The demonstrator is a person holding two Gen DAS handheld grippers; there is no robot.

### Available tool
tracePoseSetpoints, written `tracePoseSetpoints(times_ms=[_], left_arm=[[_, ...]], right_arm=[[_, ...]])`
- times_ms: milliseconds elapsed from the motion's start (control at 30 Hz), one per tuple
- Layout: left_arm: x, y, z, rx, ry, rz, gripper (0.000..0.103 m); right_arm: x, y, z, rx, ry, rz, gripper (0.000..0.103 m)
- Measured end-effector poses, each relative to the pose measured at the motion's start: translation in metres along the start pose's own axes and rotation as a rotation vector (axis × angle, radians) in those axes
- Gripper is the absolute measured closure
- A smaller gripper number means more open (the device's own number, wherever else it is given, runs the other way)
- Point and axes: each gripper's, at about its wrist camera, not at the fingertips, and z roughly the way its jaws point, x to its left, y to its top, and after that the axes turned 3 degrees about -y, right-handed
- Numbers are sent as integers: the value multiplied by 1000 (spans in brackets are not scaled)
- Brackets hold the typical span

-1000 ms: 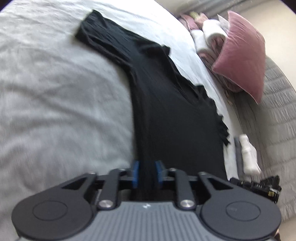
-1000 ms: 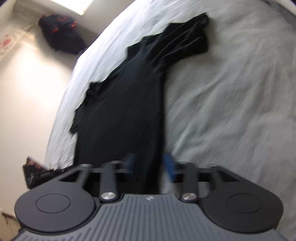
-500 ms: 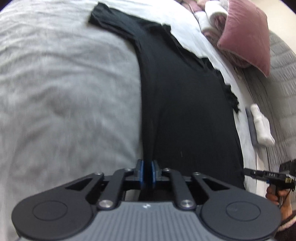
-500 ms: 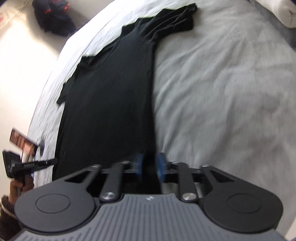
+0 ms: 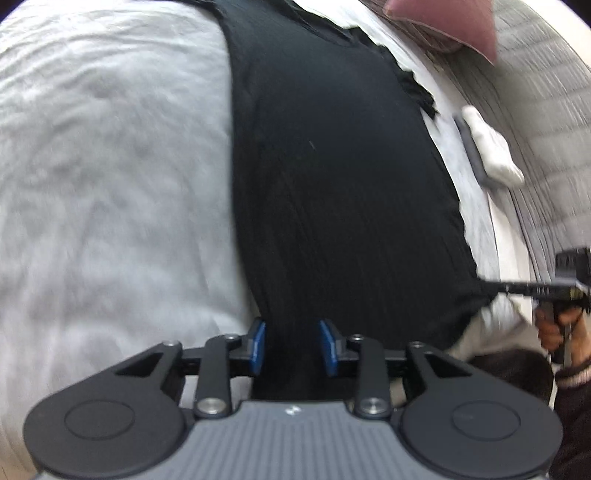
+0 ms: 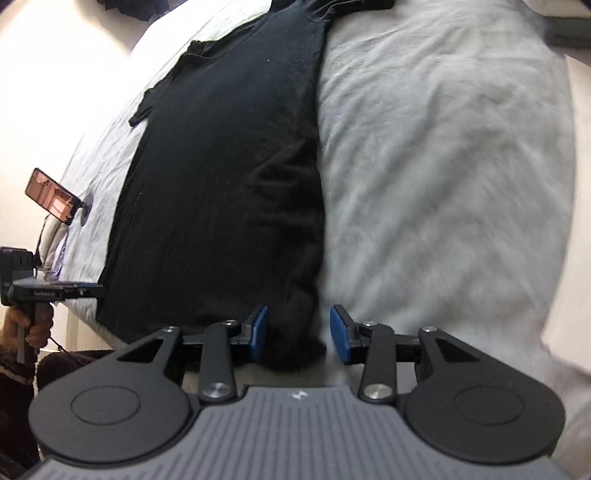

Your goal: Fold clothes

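Bed: a wide bed under a rumpled light grey cover fills both wrist views; a grey quilted spread hangs at its far side in the left view.
Left tool: jaws opening, blue pads spread, the hem of the black shirt between them with a gap at the right pad.
Right tool: jaws opening, pads apart; a bunched fold of the shirt lies between them, against the left pad and clear of the right one.
Black shirt: spread flat along the bed, hem nearest the tools, sleeves and collar at the far end.
Hand: grips the right tool's handle at the left view's right edge.
White sock: on the bed's far edge, beside a dark strip.
Pink cushion: at the far top, past the shirt.
Phone: mounted on the left tool, seen in the right view.
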Motion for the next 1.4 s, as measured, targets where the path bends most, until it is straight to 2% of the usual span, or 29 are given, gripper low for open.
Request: tracePoseSetpoints(times_ms=[233,400,467,533,567,733,900,967,1100,1167,1200,1233,1267,1300,1333,1400], left_arm=[[-5,-31,0,17,-81,4,71],[-6,-48,0,-28,-91,-3,74],[-6,-51,-1,-51,-75,-12,82],[-6,-52,-2,-60,-58,-23,99],[-5,-52,-3,-63,-53,-29,100],[-8,-51,-28,-108,-129,-2,101],[-5,-49,-48,-130,-215,-4,103],[-2,-50,-47,-123,-212,-11,103],[-1,-51,-35,-78,-148,-23,103],[1,-51,-28,-56,-126,-34,101],[2,-52,-26,-51,-121,-40,99],[5,-51,-27,-60,-131,-54,87],[7,-51,-28,-69,-142,-68,80],[10,-51,-29,-79,-151,-82,66],[11,-51,-30,-93,-155,-96,62],[15,-49,-29,-114,-154,-122,62]], right_arm=[[-1,-33,-14,-86,110,3,61],[8,-39,-11,-131,103,-62,61],[10,-41,-8,-121,95,-83,61],[13,-43,-4,-112,88,-103,81],[14,-44,-3,-107,84,-114,98],[18,-45,-28,-131,133,-115,98],[5,-39,-50,-112,217,27,98],[4,-39,-52,-103,235,56,98],[1,-38,-37,-52,127,64,98],[2,-38,-23,-15,16,42,96],[2,-38,-17,-2,-18,39,92],[1,-39,-15,-6,-22,41,92],[1,-40,-13,-12,-23,42,91],[2,-40,-15,-27,-23,40,90],[3,-40,-17,-43,-22,37,89],[8,-41,-24,-81,-57,8,81]])
